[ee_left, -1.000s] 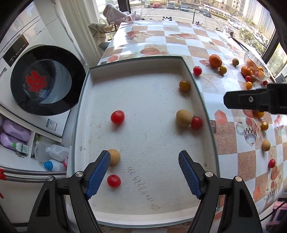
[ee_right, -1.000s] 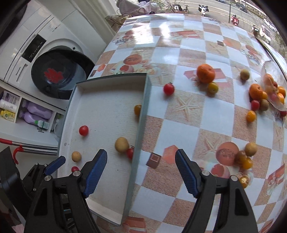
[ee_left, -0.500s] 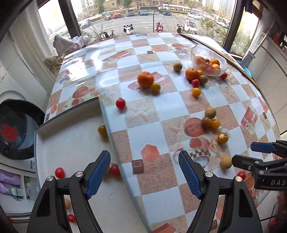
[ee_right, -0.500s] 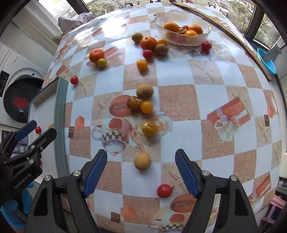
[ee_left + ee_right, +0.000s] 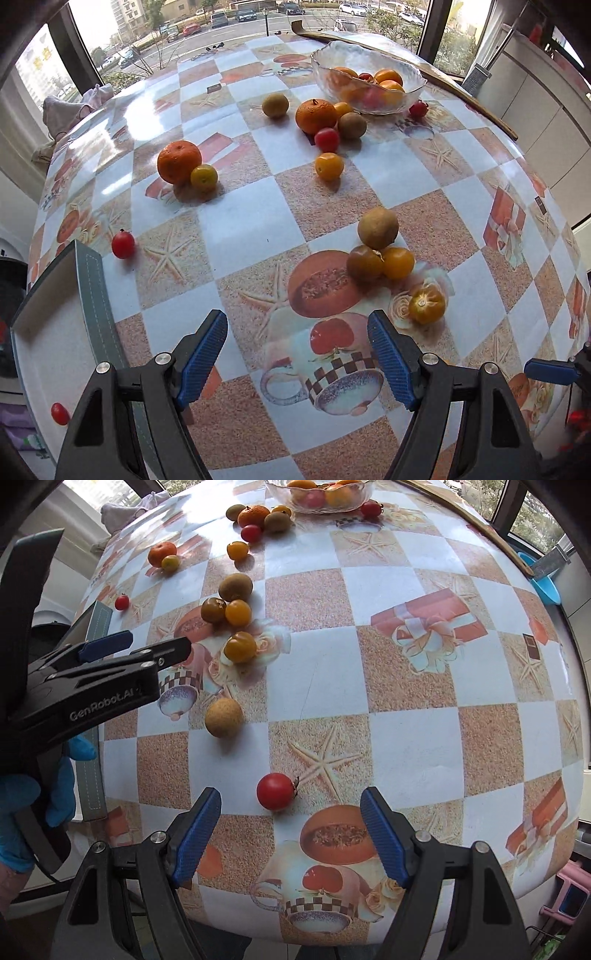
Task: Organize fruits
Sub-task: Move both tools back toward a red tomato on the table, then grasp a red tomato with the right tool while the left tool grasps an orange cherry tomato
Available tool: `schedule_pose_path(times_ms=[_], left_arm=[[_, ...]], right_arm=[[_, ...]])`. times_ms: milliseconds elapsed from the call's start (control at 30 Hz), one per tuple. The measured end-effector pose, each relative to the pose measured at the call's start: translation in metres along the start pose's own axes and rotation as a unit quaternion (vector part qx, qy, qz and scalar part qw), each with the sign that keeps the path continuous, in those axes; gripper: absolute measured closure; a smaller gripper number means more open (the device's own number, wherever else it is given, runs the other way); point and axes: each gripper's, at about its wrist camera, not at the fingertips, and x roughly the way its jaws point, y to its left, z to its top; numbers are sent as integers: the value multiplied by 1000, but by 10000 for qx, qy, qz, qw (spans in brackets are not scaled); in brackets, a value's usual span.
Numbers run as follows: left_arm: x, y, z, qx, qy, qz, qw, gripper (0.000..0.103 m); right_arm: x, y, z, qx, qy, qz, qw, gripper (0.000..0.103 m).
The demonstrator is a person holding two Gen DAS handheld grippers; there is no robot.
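Observation:
Loose fruits lie scattered on the checked tablecloth. My left gripper (image 5: 297,354) is open and empty above the table, short of a cluster of a brown fruit (image 5: 378,228), two small tomatoes (image 5: 397,262) and a yellow tomato (image 5: 427,305). My right gripper (image 5: 291,830) is open and empty, with a red cherry tomato (image 5: 276,791) just ahead between its fingers. A tan round fruit (image 5: 224,717) lies further left. A glass bowl (image 5: 410,72) holding oranges stands at the far side. The grey tray (image 5: 92,295) is at the left, with a cherry tomato (image 5: 60,413) in it.
Two mandarins (image 5: 179,162) (image 5: 316,116) and several small tomatoes lie mid-table. The left gripper (image 5: 110,657) reaches in from the left of the right wrist view, held by a blue-gloved hand (image 5: 55,775). A wooden strip (image 5: 461,88) edges the far side. A window is behind.
Both grippers swung right from over the tray to over the tablecloth. The right gripper moved down toward the near edge, bringing the red cherry tomato between its fingers.

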Motion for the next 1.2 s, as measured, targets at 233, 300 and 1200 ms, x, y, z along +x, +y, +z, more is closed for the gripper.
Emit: schedule_pose_path(times_ms=[233, 300, 1200], left_arm=[[14, -9, 16, -42, -9, -85, 10000, 24], [15, -14, 20, -6, -53, -84, 10000, 24], [11, -29, 25, 148, -192, -376, 9990, 81]], right_arm=[[10, 8, -5, -133, 15, -26, 9999, 40], [11, 9, -5, -161, -4, -47, 9999, 40], [4, 8, 2, -292, -144, -108, 9994, 78]])
